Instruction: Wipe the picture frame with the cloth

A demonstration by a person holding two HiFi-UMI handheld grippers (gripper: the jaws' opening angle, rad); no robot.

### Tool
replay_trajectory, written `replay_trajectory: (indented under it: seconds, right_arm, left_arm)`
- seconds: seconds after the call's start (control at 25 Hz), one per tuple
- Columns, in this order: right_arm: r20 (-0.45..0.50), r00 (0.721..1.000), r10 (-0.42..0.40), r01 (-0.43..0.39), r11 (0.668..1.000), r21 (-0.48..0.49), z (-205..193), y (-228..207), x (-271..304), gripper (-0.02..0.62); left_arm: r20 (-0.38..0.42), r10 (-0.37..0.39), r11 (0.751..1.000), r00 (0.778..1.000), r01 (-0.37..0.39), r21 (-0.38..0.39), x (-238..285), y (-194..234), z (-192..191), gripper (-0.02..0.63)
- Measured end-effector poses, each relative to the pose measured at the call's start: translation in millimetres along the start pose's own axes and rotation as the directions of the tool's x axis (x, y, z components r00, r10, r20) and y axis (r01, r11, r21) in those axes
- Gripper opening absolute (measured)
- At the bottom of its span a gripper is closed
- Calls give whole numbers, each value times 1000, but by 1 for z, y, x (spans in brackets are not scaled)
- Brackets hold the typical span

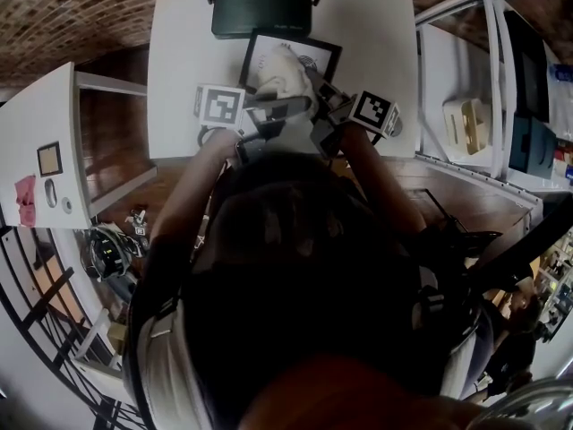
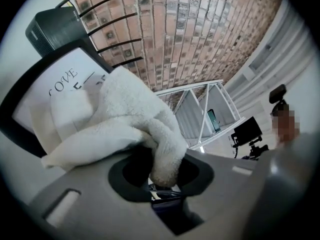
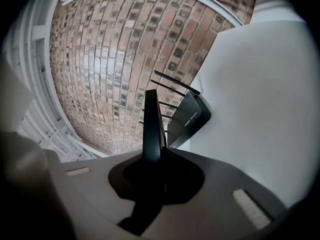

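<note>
A black picture frame (image 1: 322,50) with a white print stands tilted on the white table (image 1: 179,79). A fluffy white cloth (image 1: 285,77) lies against its face. In the left gripper view the cloth (image 2: 115,119) covers part of the print, and the frame's black border (image 2: 27,96) shows at the left. My left gripper (image 2: 162,176) is shut on a fold of the cloth. My right gripper (image 3: 152,159) is shut on the frame's edge (image 3: 152,124), seen edge-on. In the head view, the left gripper (image 1: 291,107) and right gripper (image 1: 322,95) meet at the frame's near side.
A black router (image 1: 261,7) with antennas sits just behind the frame on the table. White metal shelving (image 1: 488,106) with boxes stands to the right. A white shelf unit (image 1: 45,150) is at the left. A brick wall rises behind the table.
</note>
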State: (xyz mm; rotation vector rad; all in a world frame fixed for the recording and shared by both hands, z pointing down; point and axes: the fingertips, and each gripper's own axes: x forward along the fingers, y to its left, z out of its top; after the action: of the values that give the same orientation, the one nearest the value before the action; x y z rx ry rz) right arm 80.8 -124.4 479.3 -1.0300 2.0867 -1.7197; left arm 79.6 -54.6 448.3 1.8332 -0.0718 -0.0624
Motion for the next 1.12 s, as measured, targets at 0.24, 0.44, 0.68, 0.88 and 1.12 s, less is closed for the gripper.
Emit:
replay_trajectory:
  seconds: [0.24, 0.44, 0.68, 0.88, 1.12]
  right_arm:
    - [-13, 1000, 6, -6, 1000, 3, -3, -5, -1, 11]
    - [-54, 998, -23, 23, 1000, -16, -17, -12, -4, 9]
    - [-101, 993, -68, 53, 988, -142, -25, -13, -12, 9]
    - [-117, 985, -127, 90, 955, -283, -22, -12, -20, 9]
    - [-135, 967, -214, 115, 848, -518, -16, 7, -20, 8]
  left_arm:
    - [14, -112, 993, 994, 112, -32, -6, -28, -1, 97]
    - [29, -13, 987, 999, 8, 160, -32, -34, 20, 97]
    - [121, 176, 967, 977, -195, 166, -74, -1, 38, 97]
    - [192, 360, 898, 913, -395, 193, -105, 32, 47, 97]
    - [184, 371, 890, 910, -405, 211, -100, 41, 42, 97]
